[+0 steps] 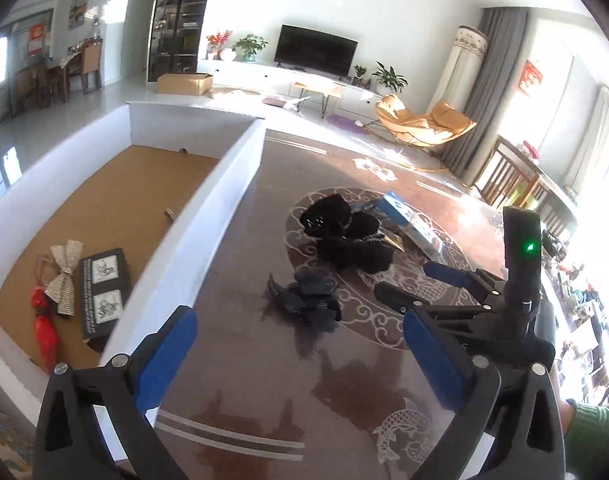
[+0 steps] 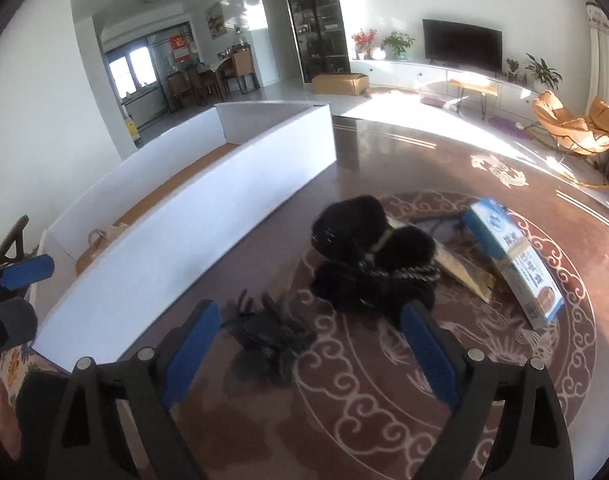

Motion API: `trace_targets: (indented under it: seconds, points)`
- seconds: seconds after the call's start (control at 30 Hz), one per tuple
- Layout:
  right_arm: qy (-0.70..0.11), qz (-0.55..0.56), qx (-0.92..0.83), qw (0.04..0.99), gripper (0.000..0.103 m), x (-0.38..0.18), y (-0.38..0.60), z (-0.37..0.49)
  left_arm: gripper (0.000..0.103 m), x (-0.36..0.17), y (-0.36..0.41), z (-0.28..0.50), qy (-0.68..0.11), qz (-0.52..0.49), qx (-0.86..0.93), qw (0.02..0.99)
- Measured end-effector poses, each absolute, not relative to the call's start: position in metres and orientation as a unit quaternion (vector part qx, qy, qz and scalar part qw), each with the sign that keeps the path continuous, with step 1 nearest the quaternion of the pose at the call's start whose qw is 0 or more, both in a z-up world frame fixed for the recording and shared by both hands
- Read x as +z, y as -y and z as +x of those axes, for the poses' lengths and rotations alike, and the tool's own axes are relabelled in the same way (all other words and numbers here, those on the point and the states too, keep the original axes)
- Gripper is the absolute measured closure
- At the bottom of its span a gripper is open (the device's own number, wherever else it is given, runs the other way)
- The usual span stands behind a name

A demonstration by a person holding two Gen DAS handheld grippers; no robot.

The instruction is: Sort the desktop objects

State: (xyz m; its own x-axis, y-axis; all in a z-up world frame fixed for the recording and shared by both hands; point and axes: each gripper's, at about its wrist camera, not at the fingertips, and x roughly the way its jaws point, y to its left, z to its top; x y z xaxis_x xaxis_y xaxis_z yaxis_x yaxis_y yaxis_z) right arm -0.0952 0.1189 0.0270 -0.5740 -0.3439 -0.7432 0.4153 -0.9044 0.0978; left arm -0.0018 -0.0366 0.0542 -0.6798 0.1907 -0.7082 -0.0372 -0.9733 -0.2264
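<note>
On the dark patterned table [image 1: 264, 380] lie a crumpled dark grey glove-like cloth [image 1: 308, 300] [image 2: 268, 336], a black fluffy bundle [image 1: 344, 236] [image 2: 368, 252], a yellowish packet [image 2: 464, 272] and a blue-and-white carton [image 1: 412, 220] [image 2: 516, 264]. My left gripper [image 1: 300, 344] is open and empty, with the cloth just ahead of its tips. My right gripper [image 2: 310, 344] [image 1: 420, 284] is open too, hovering right of the cloth and holding nothing. At the left edge of the right wrist view, the left gripper [image 2: 16, 296] shows beside the box.
A white-walled box [image 1: 224, 184] [image 2: 224, 216] with a brown floor stands left of the pile. It holds a glittery bow [image 1: 64, 276], a red wrapped item [image 1: 44, 328] and a dark picture card box [image 1: 102, 292]. A green sleeve [image 1: 592, 428] is at lower right.
</note>
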Motion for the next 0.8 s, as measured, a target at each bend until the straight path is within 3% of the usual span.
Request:
trace_targets:
  seconds: [0.27,0.33,0.47,0.8]
  points:
    - [-0.064,0.451,-0.882,0.121,0.010,-0.024,-0.203,-0.054,0.000,-0.053,-0.023,-0.024,0.008,-0.490,0.870,0.047]
    - [-0.062,0.447,-0.886,0.111,0.008,-0.024,-0.208,-0.049,0.000,-0.056,-0.028,-0.016,-0.026,-0.469,0.882,0.028]
    - [-0.060,0.452,-0.884,0.105,0.000,-0.028,-0.201,-0.051,0.000,-0.055,-0.030,-0.012,-0.020,-0.464,0.885,0.031]
    - [-0.060,0.452,-0.884,0.103,0.000,-0.033,-0.200,-0.051,0.000,-0.058,-0.023,-0.016,-0.016,-0.457,0.889,0.026]
